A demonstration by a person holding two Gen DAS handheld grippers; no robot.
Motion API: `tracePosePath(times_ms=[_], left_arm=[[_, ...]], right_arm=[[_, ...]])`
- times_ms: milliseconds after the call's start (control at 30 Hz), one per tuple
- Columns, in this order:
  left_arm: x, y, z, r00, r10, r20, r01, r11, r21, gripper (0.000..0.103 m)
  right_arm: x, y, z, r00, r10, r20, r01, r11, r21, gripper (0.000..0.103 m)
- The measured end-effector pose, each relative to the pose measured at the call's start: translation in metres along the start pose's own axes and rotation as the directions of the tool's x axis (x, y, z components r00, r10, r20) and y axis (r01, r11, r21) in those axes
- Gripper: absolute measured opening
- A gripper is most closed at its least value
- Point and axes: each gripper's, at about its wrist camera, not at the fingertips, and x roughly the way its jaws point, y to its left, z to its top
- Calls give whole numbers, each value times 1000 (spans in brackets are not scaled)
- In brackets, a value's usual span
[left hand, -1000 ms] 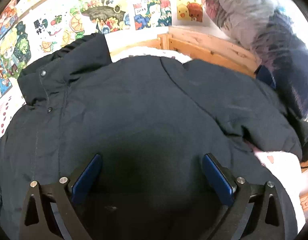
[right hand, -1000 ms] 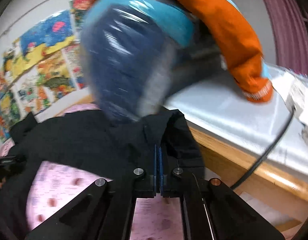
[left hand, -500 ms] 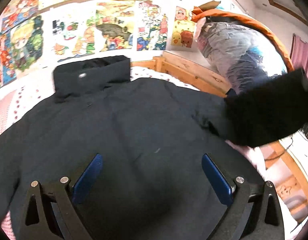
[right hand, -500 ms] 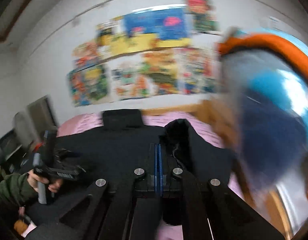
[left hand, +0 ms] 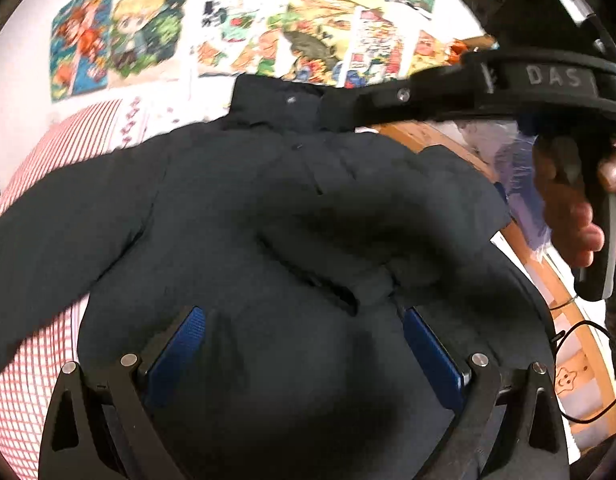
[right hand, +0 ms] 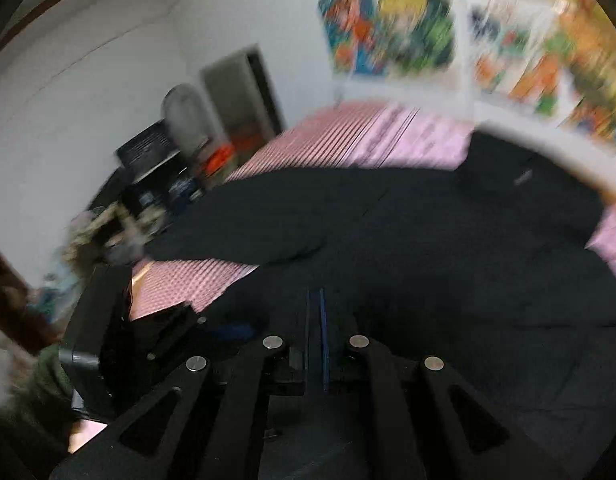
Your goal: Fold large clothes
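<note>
We've got one dark jacket [left hand: 235, 216] spread flat on the bed [left hand: 31, 364], collar at 12 o'clock in the left wrist view. What's changed vs a sec ago: the sleeve [left hand: 348, 248] at the 3 o'clock side, which was stretched out toward the wooden bed frame [left hand: 548, 292] and then lifted, now lies folded across the chest w/ its cuff near centre. The other sleeve, at 9 o'clock, is out flat, not folded yet. So in our judgement one sleeve fold is done & the 9 o'clock one comes next, then prob. the body.

Left claw [left hand: 303, 352] hangs over the hem w/ jaws wide apart, nothing between them. Right claw [right hand: 316, 320] has pads pressed together; the view's too blurred to tell if any cloth is pinched, and we see none hanging from it. In the left view it sits at 2 o'clock, a hand [left hand: 568, 208] on its handle.

Count: 1 jacket, 2 sleeves (1 folded), 2 claws, 1 bed, several posters [left hand: 119, 40] on the wall.
</note>
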Motion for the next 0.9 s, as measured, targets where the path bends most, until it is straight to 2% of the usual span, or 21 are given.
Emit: tracePosePath(times_ms=[33,67,100,133,167,233,300,400,467,500,533,567,633,667,700,733,800,867,900], left_arm=[[1,5,1,1000,-9,-3,9,1000,-16,100],[2,9,2,1000,-19,-6,19,999,-29,100],[3,11,5,1000,-25,-9,24,999,-38,100],[8,14,11,999,-39,-19,38,998,-57,100],[12,16,12,998,-48,-27,46,997,-66,100],[27,19,27,994,-86,-63,80,991,-104,100],[44,18,42,990,-113,-87,101,986,-131,100],[76,17,63,985,-110,-129,88,982,-168,99],[93,24,60,983,-103,-149,70,975,-212,99],[105,27,65,981,-101,-165,59,969,-242,92],[118,31,69,979,-87,-186,35,963,-267,73],[129,34,71,977,-77,-197,19,959,-281,64],[136,31,76,978,-74,-195,17,959,-282,34],[136,28,78,979,-62,-194,6,962,-273,29],[134,22,83,984,-26,-175,-19,969,-248,11],[130,17,87,988,6,-155,-41,973,-227,7],[112,3,99,993,101,-62,-110,979,-170,6],[87,-1,114,985,169,45,-161,976,-148,6],[73,-1,120,974,209,91,-195,970,-148,6]], right_arm=[[0,1,-3,1000,31,6,-31,999,9,7],[-3,0,-5,999,39,21,-39,999,15,15],[-8,-2,-8,999,35,37,-36,999,22,30],[-18,-5,-14,998,24,61,-26,999,34,39],[-30,-15,-22,997,9,81,-13,999,50,54],[-54,-33,-43,993,-34,112,24,996,91,57],[-73,-53,-56,982,-114,151,94,986,135,57],[-108,-90,-88,943,-256,215,214,956,199,62],[-126,-114,-110,917,-322,233,264,932,248,64],[-136,-126,-123,900,-365,236,301,915,269,64],[-144,-136,-134,880,-412,236,342,895,286,64],[-154,-153,-144,856,-462,232,387,870,306,64],[-167,-175,-160,809,-542,228,450,820,354,64],[-172,-186,-163,787,-573,228,470,797,380,65],[-179,-198,-164,770,-596,226,483,777,403,65],[-183,-210,-164,753,-618,226,495,758,424,65],[-193,-228,-167,701,-671,240,518,711,476,65],[-193,-234,-159,670,-691,272,517,697,497,66],[-193,-236,-154,659,-694,290,513,697,501,65]])
